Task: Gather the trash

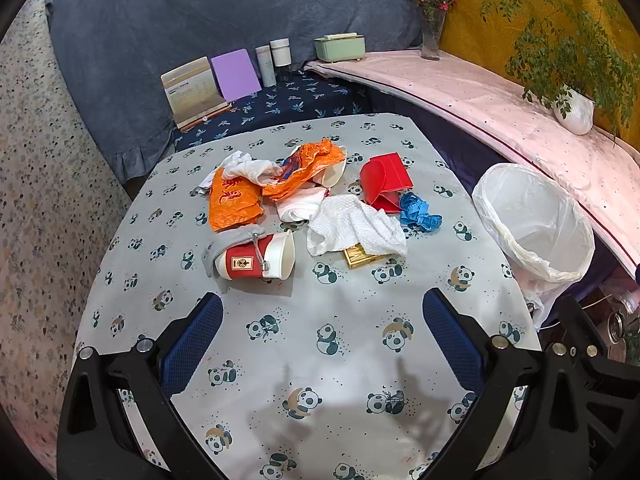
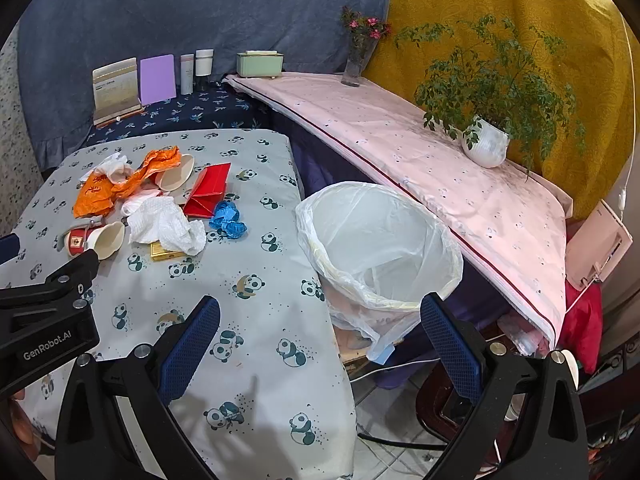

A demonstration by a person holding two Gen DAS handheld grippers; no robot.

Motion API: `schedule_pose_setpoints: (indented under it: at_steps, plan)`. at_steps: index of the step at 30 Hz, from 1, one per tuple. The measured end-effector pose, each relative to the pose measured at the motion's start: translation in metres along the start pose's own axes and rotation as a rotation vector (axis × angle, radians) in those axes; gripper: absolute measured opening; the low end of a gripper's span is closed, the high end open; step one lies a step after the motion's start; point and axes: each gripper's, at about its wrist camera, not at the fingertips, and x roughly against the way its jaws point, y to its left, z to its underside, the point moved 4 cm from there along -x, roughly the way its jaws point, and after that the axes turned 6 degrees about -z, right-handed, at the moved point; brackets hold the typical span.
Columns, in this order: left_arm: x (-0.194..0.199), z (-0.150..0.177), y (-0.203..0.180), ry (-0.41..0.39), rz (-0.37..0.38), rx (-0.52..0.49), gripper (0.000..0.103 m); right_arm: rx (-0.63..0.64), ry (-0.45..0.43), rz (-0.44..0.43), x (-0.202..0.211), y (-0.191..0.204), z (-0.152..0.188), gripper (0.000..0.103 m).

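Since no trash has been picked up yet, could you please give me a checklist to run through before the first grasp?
1. Left tool open and empty: ok.
2. Right tool open and empty: ok.
3. Lined trash bin open and beside the table: ok.
4. Nearest piece, the red paper cup, lying on its side with a grey cloth draped on its base: not ok, may lift together.
5. Gold box free to grasp: not ok, the white paper towel partly covers it.
6. Bin already holding anything: cannot tell.
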Motion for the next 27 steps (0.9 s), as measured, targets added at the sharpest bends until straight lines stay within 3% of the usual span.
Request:
schedule_pose_setpoints:
  at_steps: [27]
  plan:
    - [-0.009,-0.004,0.011,0.007,0.004,0.018,0.095,0.014,0.010,-0.002,-0.007,0.008,-0.004,0.096]
